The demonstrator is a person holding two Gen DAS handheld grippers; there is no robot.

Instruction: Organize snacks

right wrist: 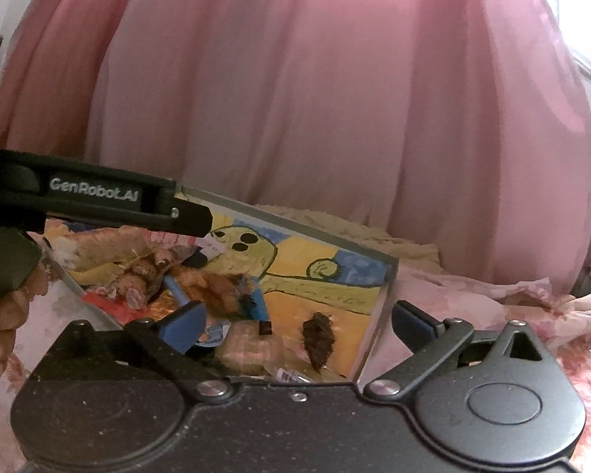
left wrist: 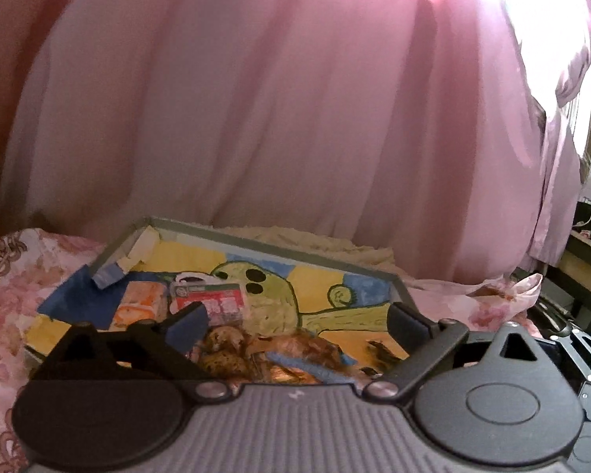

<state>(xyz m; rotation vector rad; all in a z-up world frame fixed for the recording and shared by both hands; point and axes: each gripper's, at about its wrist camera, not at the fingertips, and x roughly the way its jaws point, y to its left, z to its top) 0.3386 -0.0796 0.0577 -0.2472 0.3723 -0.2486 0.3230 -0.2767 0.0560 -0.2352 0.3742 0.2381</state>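
Observation:
A shallow tray [left wrist: 201, 231] with a yellow, blue and green painted base lies on a pink floral bedcover. Snacks lie in it: an orange packet [left wrist: 140, 302], a red and white packet [left wrist: 212, 295] and brown foil-wrapped snacks [left wrist: 264, 351]. My left gripper [left wrist: 295, 325] is open and empty over the near snacks. In the right wrist view the tray [right wrist: 386, 299] holds crumpled wrappers [right wrist: 122, 264], a pale wrapped block [right wrist: 252, 349] and a dark brown piece [right wrist: 318, 339]. My right gripper [right wrist: 295, 321] is open and empty just above them. The left gripper's arm [right wrist: 98, 197] crosses the tray's left side.
A pink curtain [left wrist: 275, 98] hangs close behind the tray. The floral bedcover [left wrist: 15, 272] spreads to both sides. A dark table or shelf [left wrist: 587, 244] stands at the far right. A hand [right wrist: 8, 307] grips the left tool's handle.

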